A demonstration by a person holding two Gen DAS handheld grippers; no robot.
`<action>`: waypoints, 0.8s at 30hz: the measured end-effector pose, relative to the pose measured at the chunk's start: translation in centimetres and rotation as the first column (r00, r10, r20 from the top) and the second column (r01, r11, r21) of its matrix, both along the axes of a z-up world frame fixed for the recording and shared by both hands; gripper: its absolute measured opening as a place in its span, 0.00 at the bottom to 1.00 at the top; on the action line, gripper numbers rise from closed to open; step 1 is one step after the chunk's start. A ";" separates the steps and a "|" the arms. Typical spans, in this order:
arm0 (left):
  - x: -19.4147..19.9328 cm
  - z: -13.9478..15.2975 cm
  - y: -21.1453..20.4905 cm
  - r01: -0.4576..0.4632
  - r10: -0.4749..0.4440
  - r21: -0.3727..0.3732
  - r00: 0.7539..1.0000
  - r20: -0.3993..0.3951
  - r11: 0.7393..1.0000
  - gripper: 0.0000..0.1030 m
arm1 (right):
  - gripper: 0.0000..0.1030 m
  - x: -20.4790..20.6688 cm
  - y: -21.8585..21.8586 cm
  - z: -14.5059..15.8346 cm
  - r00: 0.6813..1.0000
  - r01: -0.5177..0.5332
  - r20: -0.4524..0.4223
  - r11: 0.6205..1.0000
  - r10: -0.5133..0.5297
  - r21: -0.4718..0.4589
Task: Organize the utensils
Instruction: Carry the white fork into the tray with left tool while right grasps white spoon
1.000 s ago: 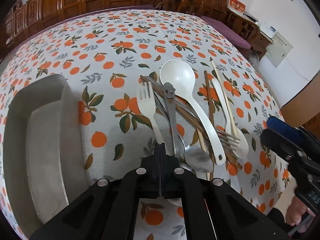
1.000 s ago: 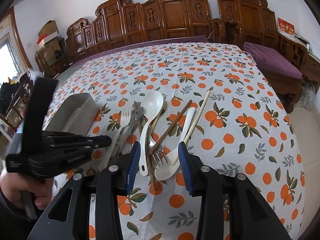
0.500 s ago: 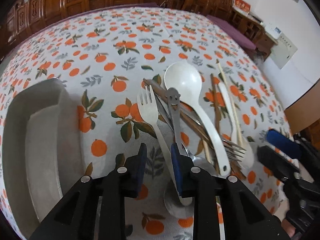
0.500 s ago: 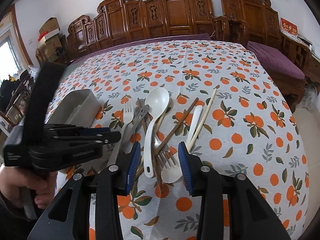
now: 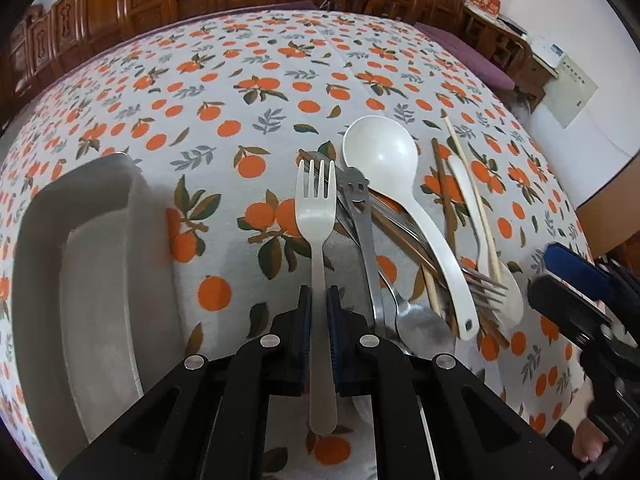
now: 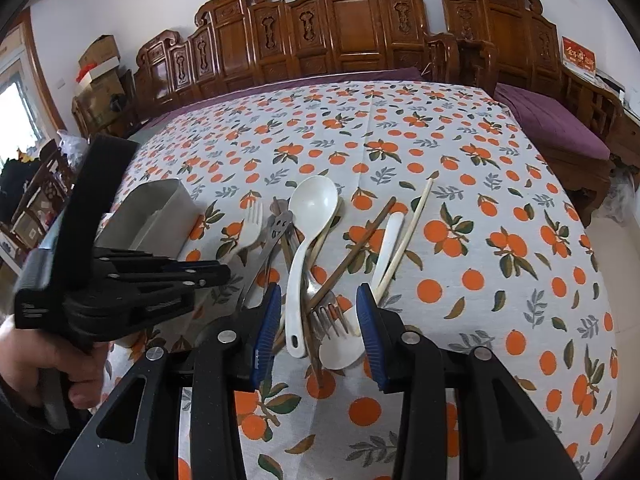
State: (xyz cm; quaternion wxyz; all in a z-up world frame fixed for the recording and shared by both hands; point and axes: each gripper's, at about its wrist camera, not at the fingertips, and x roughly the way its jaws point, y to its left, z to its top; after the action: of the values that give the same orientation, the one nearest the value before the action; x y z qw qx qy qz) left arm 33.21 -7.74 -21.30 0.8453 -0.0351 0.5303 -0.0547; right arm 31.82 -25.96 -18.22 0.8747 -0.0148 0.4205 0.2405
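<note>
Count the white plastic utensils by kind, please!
white fork: 1
white spoons: 2, the big spoon and the small spoon
Total: 3

1. Orange-print tablecloth [image 6: 460,184], spread across the centre.
2. Carved wooden bench backs [image 6: 352,28] at 12 o'clock.
3. Purple cushion [image 6: 552,120] at 2 o'clock.
4. Cardboard boxes [image 6: 100,68] at 10 o'clock.
</note>
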 end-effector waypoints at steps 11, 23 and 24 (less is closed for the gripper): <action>-3.0 4.0 1.2 0.029 -0.028 -0.007 0.995 0.099 1.000 0.07 | 0.34 2.0 3.7 -2.4 0.999 -0.037 -0.028 0.999 0.036 -0.023; -5.4 6.5 3.0 0.037 -0.032 -0.028 0.988 0.151 0.999 0.07 | 0.15 4.5 5.6 -3.8 0.996 -0.029 -0.085 0.996 0.021 -0.088; -5.5 6.6 3.2 0.035 -0.030 -0.029 0.987 0.156 0.999 0.07 | 0.12 4.5 5.6 -3.7 0.996 -0.029 -0.085 0.996 0.022 -0.083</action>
State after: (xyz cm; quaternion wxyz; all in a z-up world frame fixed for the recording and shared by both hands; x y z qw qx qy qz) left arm 27.68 -4.56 -14.66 0.8824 -0.0356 0.4624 -0.0797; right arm 36.29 -20.33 -21.89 0.8517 -0.0467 0.4664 0.2343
